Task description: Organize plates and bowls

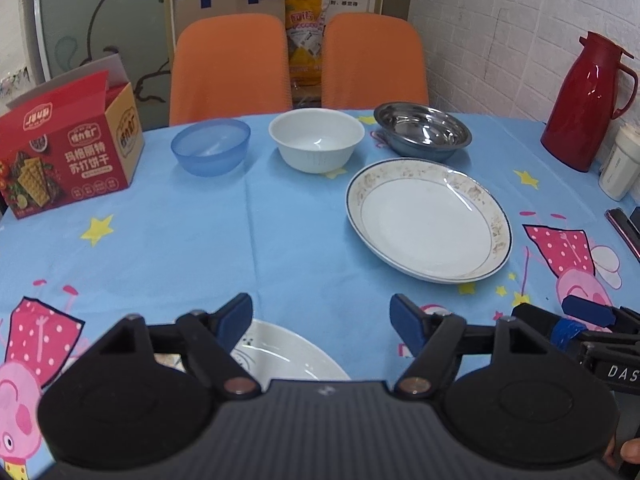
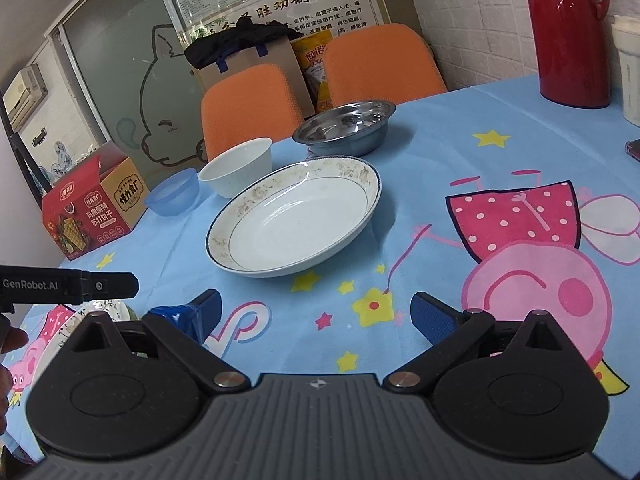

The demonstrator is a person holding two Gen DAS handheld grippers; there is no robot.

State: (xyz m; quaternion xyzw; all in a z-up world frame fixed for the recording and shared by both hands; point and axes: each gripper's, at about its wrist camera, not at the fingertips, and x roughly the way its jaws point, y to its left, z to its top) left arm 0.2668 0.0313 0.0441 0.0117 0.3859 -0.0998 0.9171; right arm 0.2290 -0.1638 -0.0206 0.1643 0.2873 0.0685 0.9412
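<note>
**Both grippers empty, and a plate almost under my left one**

Nearest of all, the white plate with a dark line drawing (image 1: pixel 280 354) lies right beneath my left gripper (image 1: pixel 321 322), whose blue-padded fingers (image 1: pixel 236 320) stand wide apart and hold nothing. My right gripper (image 2: pixel 316 312) is just as wide and empty, hovering over bare cloth on the blue cartoon-print tablecloth (image 1: pixel 200 248).

Taking the big white plate with the speckled gold-and-blue rim (image 1: pixel 428 220) as my landmark: the line-drawn plate sits nearer than it and to its left, well apart. Just behind the landmark stands the shiny steel basin (image 1: pixel 422 130); left of that, the white ceramic bowl (image 1: pixel 316 138); further left, the translucent blue plastic bowl (image 1: pixel 211 145). Far left is a red biscuit carton (image 1: pixel 68 160); far right, a red thermos jug (image 1: pixel 584 100).

My worries, as I judge them: both plates lie flat, so a finger must slip under a thin rim, and the loose cloth could bunch and drag things along. Glazed rims may slide out of a pinch and tilt. Reaching for the bowls, my right gripper could clip the landmark's rim.
</note>
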